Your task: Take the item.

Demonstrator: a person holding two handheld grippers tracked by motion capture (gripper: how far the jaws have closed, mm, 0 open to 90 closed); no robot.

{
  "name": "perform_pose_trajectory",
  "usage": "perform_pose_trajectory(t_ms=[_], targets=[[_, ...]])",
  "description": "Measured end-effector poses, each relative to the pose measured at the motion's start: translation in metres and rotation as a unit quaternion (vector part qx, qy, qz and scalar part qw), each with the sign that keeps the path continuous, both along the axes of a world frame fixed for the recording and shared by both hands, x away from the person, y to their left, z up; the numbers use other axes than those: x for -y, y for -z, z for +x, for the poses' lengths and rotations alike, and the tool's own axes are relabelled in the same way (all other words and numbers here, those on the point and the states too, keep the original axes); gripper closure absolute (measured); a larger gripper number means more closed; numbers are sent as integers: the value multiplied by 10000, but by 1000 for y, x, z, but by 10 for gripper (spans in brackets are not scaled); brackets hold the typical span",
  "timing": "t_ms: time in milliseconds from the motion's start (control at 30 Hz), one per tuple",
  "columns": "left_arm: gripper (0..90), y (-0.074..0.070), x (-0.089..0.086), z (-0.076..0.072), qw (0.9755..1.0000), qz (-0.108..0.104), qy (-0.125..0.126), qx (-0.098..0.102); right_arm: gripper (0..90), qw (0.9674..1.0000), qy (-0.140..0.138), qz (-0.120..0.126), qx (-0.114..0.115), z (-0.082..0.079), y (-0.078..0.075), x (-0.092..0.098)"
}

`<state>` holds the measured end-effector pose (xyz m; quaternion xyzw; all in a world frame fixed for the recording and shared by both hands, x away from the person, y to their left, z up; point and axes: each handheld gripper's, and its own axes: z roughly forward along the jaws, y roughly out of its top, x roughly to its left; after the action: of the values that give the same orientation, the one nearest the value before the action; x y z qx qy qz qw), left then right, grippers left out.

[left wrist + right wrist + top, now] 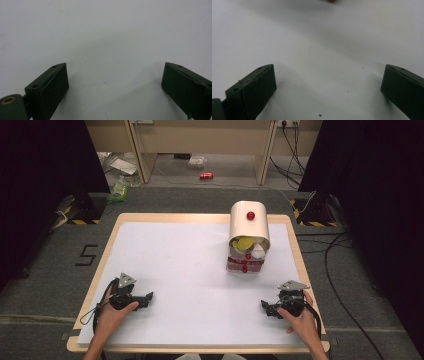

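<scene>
High view: the red-knobbed box [248, 226] shows no readable writing.

**Bright table, dark flanks, soft close-ups**

From my seat the high view reads evenly lit from overhead: the white table sheet [190, 270] is bright without glare, while black curtains [45, 170] on both sides swallow the light. The picture is slightly soft and grainy. In the left gripper view a faint grey shadow spreads across the sheet between the jaws, and their near parts blur. In the right gripper view I see the same softness, with a dim band along the top edge.
</scene>
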<state>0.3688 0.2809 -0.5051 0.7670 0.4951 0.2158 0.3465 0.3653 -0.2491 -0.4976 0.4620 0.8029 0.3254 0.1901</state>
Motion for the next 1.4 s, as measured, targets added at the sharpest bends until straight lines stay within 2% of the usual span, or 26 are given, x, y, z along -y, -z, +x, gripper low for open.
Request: perform_pose_trajectory(t_ms=[100,200,267,300,433,500,533,600,667,900,1400], targets=[[65,0,0,0,10000,1,1,-1,5,10000,16,4,-5,0,0,0],[66,0,0,0,10000,0,0,0,56,10000,-1,-9,27,0,-1,0],[66,0,0,0,10000,1,1,-1,229,9999,-41,46,130,-1,-4,1],[65,0,0,0,10000,2,1,0,135,9997,-39,91,215,-1,-7,2],[65,0,0,0,10000,1,0,1,206,9992,-55,159,363,-3,-13,2],[66,0,0,0,10000,6,-2,1,124,9988,-84,222,440,-4,-17,1],[66,0,0,0,10000,7,-3,1,188,9984,-94,269,498,-5,-20,-1],[66,0,0,0,10000,4,-3,0,137,9981,-125,273,535,-7,-23,-4],[66,0,0,0,10000,0,1,0,171,9979,-173,257,572,-8,-26,-6],[66,0,0,0,10000,-2,0,0,158,9974,-221,173,666,-9,-31,-11],[66,0,0,0,10000,0,1,-1,158,9955,-376,180,846,-8,-51,-24]])
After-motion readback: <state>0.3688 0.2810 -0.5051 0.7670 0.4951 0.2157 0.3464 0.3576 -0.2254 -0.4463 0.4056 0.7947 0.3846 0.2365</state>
